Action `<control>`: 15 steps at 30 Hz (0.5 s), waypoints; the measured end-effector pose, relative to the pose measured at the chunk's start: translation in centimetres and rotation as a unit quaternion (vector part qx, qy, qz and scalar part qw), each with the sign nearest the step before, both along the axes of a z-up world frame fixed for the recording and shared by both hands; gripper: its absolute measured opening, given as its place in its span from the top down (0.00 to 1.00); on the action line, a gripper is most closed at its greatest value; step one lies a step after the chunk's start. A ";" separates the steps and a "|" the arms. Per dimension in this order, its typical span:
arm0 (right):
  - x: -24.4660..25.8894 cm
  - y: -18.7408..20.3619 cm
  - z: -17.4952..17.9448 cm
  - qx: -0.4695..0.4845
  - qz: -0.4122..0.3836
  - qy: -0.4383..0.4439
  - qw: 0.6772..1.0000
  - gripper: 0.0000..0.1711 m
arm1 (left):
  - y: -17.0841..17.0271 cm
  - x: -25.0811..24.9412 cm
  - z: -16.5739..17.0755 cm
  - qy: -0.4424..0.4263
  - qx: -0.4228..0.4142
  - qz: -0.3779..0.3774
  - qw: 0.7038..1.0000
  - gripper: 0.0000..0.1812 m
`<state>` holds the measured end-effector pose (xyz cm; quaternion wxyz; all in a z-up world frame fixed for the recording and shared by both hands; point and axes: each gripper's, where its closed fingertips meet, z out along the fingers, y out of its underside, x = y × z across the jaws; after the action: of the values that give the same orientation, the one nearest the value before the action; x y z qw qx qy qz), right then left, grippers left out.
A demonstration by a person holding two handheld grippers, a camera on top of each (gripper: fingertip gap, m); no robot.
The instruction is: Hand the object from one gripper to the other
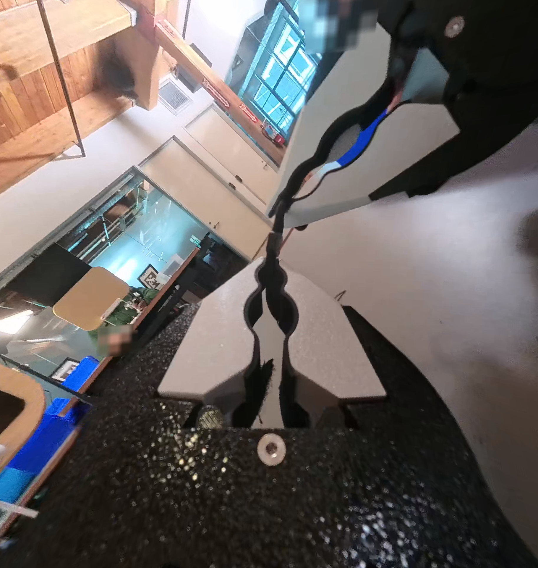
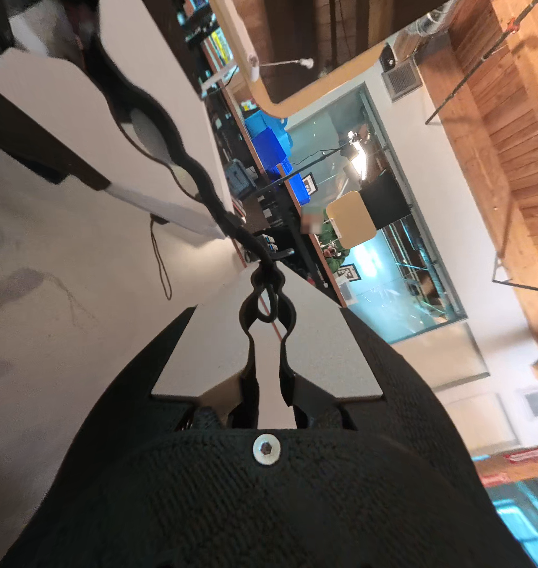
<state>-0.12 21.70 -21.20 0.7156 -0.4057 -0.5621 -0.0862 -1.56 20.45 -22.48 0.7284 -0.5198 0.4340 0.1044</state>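
The left gripper [image 1: 270, 276] sat nearly closed at centre frame, its tips pinching one end of a thin black cord [image 1: 275, 242]. The right gripper [image 1: 281, 212] came in from the upper right, its jaws likewise drawn almost together on the cord's other end. In the right wrist view the right gripper [image 2: 266, 275] met the left gripper [image 2: 227, 229] tip to tip, with the cord [image 2: 252, 246] spanning the short gap. A white table [image 1: 415, 292] lay beneath, its far edge near the tips.

Left gripper [image 1: 269, 270] and right gripper [image 2: 266, 272] meet tip-to-tip, jaws closed.
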 end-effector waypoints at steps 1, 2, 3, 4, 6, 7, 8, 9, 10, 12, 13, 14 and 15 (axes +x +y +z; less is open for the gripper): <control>-0.1 -0.1 0.1 -0.011 0.010 0.012 1.000 0.96 | 0.0 -0.2 0.2 -0.019 -0.009 -0.003 1.000 1.00; -0.2 -0.2 0.1 -0.027 0.019 0.023 0.999 0.90 | 0.1 -0.5 0.5 -0.046 -0.022 -0.007 0.999 1.00; -0.2 -0.2 0.2 -0.042 0.023 0.035 0.998 0.84 | 0.1 -0.9 1.1 -0.088 -0.033 -0.015 0.995 1.00; -0.2 -0.3 0.3 -0.057 0.029 0.048 0.997 0.80 | -0.1 -1.3 2.0 -0.146 -0.048 -0.034 0.988 1.00; -0.5 -0.9 0.8 -0.106 0.064 0.089 0.988 0.75 | -1.3 -1.4 4.3 -0.271 -0.078 -0.116 0.952 1.00; -0.7 -1.5 1.1 -0.147 0.095 0.117 0.978 0.74 | -1.8 -1.5 5.1 -0.321 -0.093 -0.151 0.930 1.00; -1.0 -2.2 1.4 -0.196 0.132 0.144 0.961 0.73 | -2.0 -1.7 5.6 -0.358 -0.106 -0.172 0.911 1.00; -1.4 -3.0 1.5 -0.254 0.175 0.166 0.937 0.73 | -2.1 -1.8 5.6 -0.379 -0.115 -0.187 0.899 1.00; -1.7 -3.8 1.5 -0.314 0.214 0.180 0.907 0.73 | -2.2 -1.7 5.5 -0.383 -0.121 -0.197 0.894 1.00; -2.1 -4.7 1.2 -0.406 0.260 0.196 0.854 0.73 | -2.3 -1.3 5.3 -0.375 -0.125 -0.211 0.894 1.00; -2.3 -4.9 0.8 -0.434 0.267 0.190 0.839 0.73 | -2.4 -1.0 5.3 -0.372 -0.127 -0.219 0.893 1.00; -2.5 -4.9 0.4 -0.440 0.263 0.182 0.839 0.73 | -2.6 -0.7 5.2 -0.372 -0.132 -0.228 0.890 1.00; -2.7 -4.9 0.0 -0.426 0.256 0.172 0.850 0.75 | -2.7 -0.5 5.1 -0.372 -0.138 -0.236 0.887 1.00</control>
<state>-2.77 16.80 -21.16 0.5544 -0.5212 -0.4951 0.4193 -2.05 17.79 -17.42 0.7603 -0.4984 0.2511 -0.3323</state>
